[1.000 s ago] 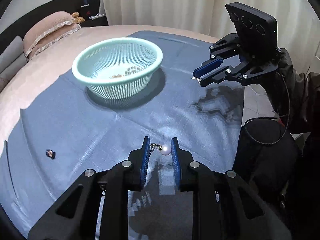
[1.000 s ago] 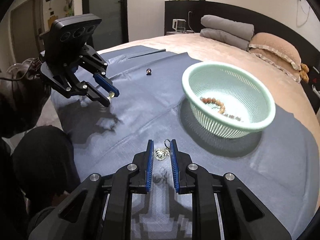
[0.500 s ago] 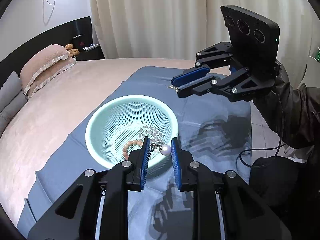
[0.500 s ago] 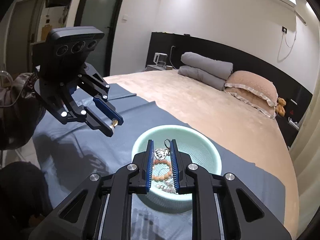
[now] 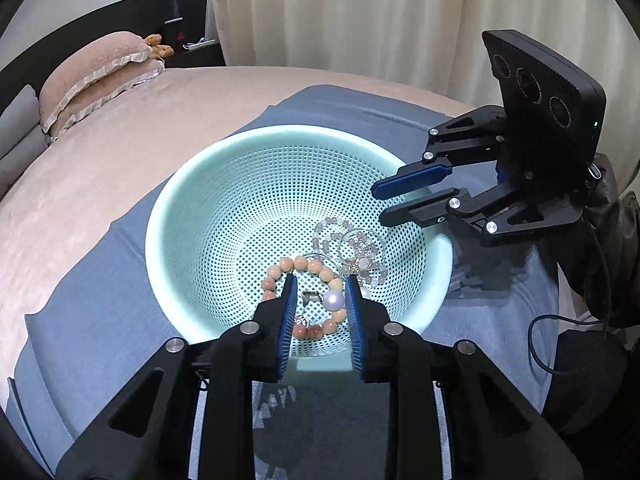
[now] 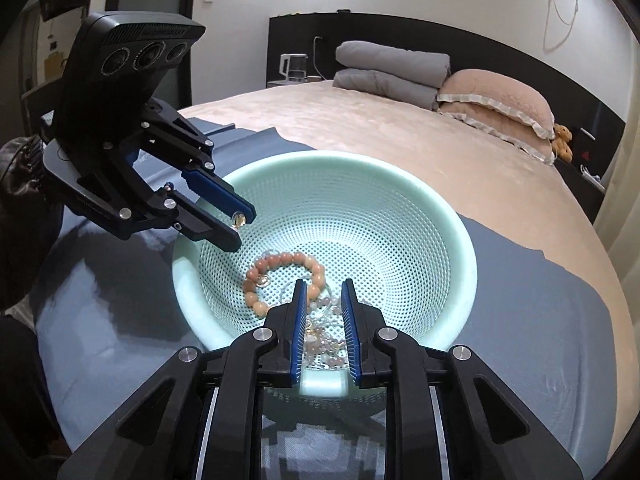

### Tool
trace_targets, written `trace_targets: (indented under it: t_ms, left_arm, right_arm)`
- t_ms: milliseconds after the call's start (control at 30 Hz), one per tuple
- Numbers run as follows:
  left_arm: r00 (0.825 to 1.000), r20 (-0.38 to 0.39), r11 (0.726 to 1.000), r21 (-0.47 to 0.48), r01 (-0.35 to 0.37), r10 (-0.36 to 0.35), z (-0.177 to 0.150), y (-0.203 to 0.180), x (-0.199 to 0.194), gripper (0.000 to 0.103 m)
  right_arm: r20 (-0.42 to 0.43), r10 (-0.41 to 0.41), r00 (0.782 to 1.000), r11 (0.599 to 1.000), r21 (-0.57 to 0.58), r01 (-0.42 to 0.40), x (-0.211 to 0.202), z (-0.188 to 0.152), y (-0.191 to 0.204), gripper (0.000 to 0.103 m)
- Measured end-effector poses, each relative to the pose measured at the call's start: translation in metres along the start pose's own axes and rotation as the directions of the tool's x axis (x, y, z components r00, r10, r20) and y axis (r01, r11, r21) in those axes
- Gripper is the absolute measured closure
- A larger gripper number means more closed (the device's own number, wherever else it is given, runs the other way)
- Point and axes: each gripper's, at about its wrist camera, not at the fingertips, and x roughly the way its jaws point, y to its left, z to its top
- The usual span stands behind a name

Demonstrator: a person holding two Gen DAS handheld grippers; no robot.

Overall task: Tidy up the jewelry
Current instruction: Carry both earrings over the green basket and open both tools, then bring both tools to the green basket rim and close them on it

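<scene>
A mint mesh basket [image 5: 192, 208] [image 6: 440, 216] sits on a blue cloth on the bed. Inside lie a peach bead bracelet [image 5: 308, 266] [image 6: 280, 260] and a heap of pale beads and chain [image 5: 360, 256] [image 6: 324, 340]. My left gripper [image 5: 320, 300] [image 6: 236, 228] hovers over the basket, shut on a pearl earring [image 5: 333, 301] [image 6: 239, 219]. My right gripper [image 6: 323, 304] [image 5: 384, 204] is over the basket's near rim, jaws parted, with nothing between the pads.
The blue cloth [image 5: 100, 320] [image 6: 560, 340] covers the near part of a beige bed [image 5: 120, 152]. Pillows [image 5: 92, 76] [image 6: 496, 104] and folded grey blankets [image 6: 388, 68] lie at the headboard. Curtains [image 5: 360, 12] hang behind.
Both grippers moved in over the basket and lower. My right gripper opened and its small silver piece is gone from the jaws. The left still holds the pearl earring.
</scene>
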Motion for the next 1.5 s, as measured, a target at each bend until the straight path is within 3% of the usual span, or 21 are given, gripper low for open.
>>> trace_targets:
  t_ms: [33, 67, 133, 167, 267, 367, 400, 567, 667, 800, 867, 933, 1000, 1033, 1167, 1300, 1333, 1400, 1500]
  left_arm:
    - [1.000, 0.003, 1.000, -0.004, -0.025, 0.025, 0.000, -0.002, -0.003, 0.056]
    - [0.999, 0.010, 0.999, -0.011, -0.042, 0.042, 0.001, -0.003, -0.006, 0.049]
    - [0.999, 0.032, 0.999, -0.016, -0.041, 0.041, 0.004, -0.008, -0.017, 0.040]
    - [0.997, 0.047, 0.998, -0.014, -0.054, 0.055, 0.007, -0.010, -0.024, 0.029]
    - [0.991, 0.068, 0.993, -0.002, -0.116, 0.116, 0.014, -0.015, -0.041, 0.017]
    - [0.979, 0.082, 0.983, -0.008, -0.184, 0.184, 0.020, -0.017, -0.057, 0.006]
    - [0.975, 0.087, 0.979, -0.014, -0.202, 0.203, 0.021, -0.018, -0.062, 0.006]
    - [0.959, 0.070, 0.961, -0.016, -0.275, 0.275, 0.019, -0.024, -0.071, 0.006]
    - [0.941, 0.061, 0.943, 0.000, -0.334, 0.333, 0.015, -0.025, -0.067, 0.006]
    - [0.934, 0.021, 0.934, -0.035, -0.355, 0.356, 0.007, -0.021, -0.051, 0.006]
    - [0.932, 0.014, 0.929, -0.089, -0.360, 0.362, 0.002, -0.016, -0.042, 0.006]
    - [0.935, -0.011, 0.919, -0.178, -0.351, 0.355, -0.002, -0.008, -0.032, 0.006]
    - [0.939, -0.029, 0.898, -0.284, -0.337, 0.343, -0.008, 0.003, -0.024, 0.006]
    - [0.939, -0.036, 0.883, -0.329, -0.334, 0.342, -0.012, 0.008, -0.020, 0.006]
    - [0.924, -0.063, 0.818, -0.447, -0.363, 0.376, -0.023, 0.020, -0.006, 0.006]
    - [0.924, -0.060, 0.784, -0.510, -0.353, 0.377, -0.027, 0.023, 0.005, 0.006]
    - [0.914, -0.075, 0.767, -0.520, -0.377, 0.398, -0.028, 0.023, 0.006, 0.006]
    - [0.875, -0.110, 0.720, -0.525, -0.453, 0.471, -0.030, 0.022, 0.007, 0.006]
    - [0.823, -0.097, 0.673, -0.525, -0.521, 0.560, -0.032, 0.017, 0.002, 0.006]
  right_arm:
    - [0.003, -0.016, 1.000, 1.000, 0.003, 0.016, -0.003, 0.001, -0.001, 0.076]
    - [0.014, -0.042, 0.999, 0.999, 0.013, 0.042, -0.008, 0.002, -0.001, 0.060]
    - [0.054, -0.073, 0.996, 0.997, 0.044, 0.070, -0.021, 0.005, -0.007, 0.044]
    - [0.071, -0.079, 0.994, 0.995, 0.059, 0.075, -0.026, 0.009, -0.009, 0.044]
    - [0.112, -0.119, 0.987, 0.989, 0.099, 0.109, -0.046, 0.017, -0.017, 0.038]
    - [0.146, -0.160, 0.976, 0.981, 0.130, 0.142, -0.065, 0.023, -0.021, 0.025]
    - [0.155, -0.175, 0.972, 0.978, 0.139, 0.154, -0.070, 0.025, -0.021, 0.019]
    - [0.159, -0.225, 0.961, 0.967, 0.161, 0.200, -0.078, 0.028, -0.020, 0.015]
    - [0.130, -0.281, 0.951, 0.950, 0.175, 0.257, -0.070, 0.026, -0.021, 0.013]
    - [0.042, -0.374, 0.927, 0.898, 0.268, 0.350, -0.049, 0.013, -0.033, 0.010]
    - [-0.026, -0.373, 0.927, 0.855, 0.379, 0.355, -0.035, 0.001, -0.046, 0.010]
    - [-0.097, -0.318, 0.943, 0.792, 0.520, 0.321, -0.020, -0.013, -0.063, 0.010]
    - [-0.121, -0.296, 0.948, 0.733, 0.607, 0.306, -0.013, -0.023, -0.072, 0.010]
    - [-0.126, -0.304, 0.944, 0.719, 0.621, 0.314, -0.011, -0.025, -0.074, 0.010]
    - [-0.177, -0.284, 0.942, 0.721, 0.609, 0.331, 0.003, -0.025, -0.069, 0.008]
    - [-0.292, -0.264, 0.919, 0.669, 0.631, 0.393, 0.021, -0.032, -0.066, 0.008]
    - [-0.319, -0.266, 0.909, 0.656, 0.631, 0.414, 0.025, -0.034, -0.066, 0.008]
    - [-0.363, -0.240, 0.901, 0.662, 0.617, 0.425, 0.033, -0.037, -0.067, 0.008]
    - [-0.366, -0.220, 0.904, 0.680, 0.607, 0.411, 0.034, -0.038, -0.066, 0.009]
